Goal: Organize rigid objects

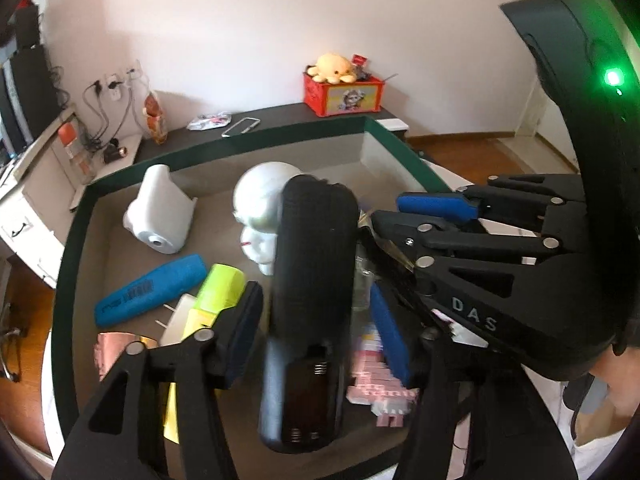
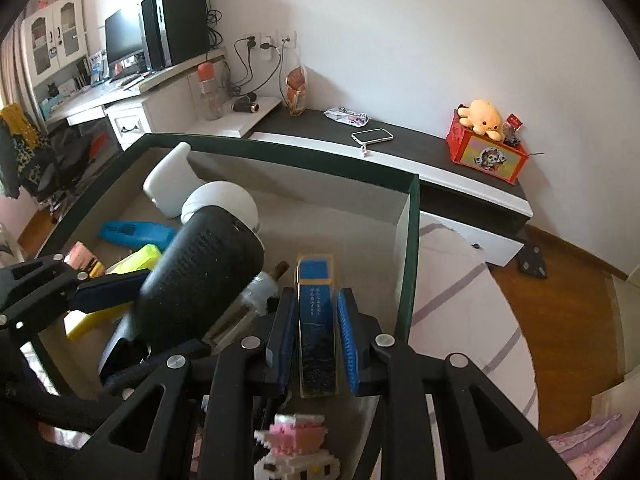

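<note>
Over a green-rimmed box, the left gripper stands open around a black speaker; the right gripper clamps a blue case.

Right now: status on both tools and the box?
Left tool open astride the black speaker, pads off it. Right tool shut on the blue flat box. Green-rimmed box below, already crowded: foam head, blue case.

Yellow plush octopus atop red box; phone on dark shelf; monitor far left.
</note>
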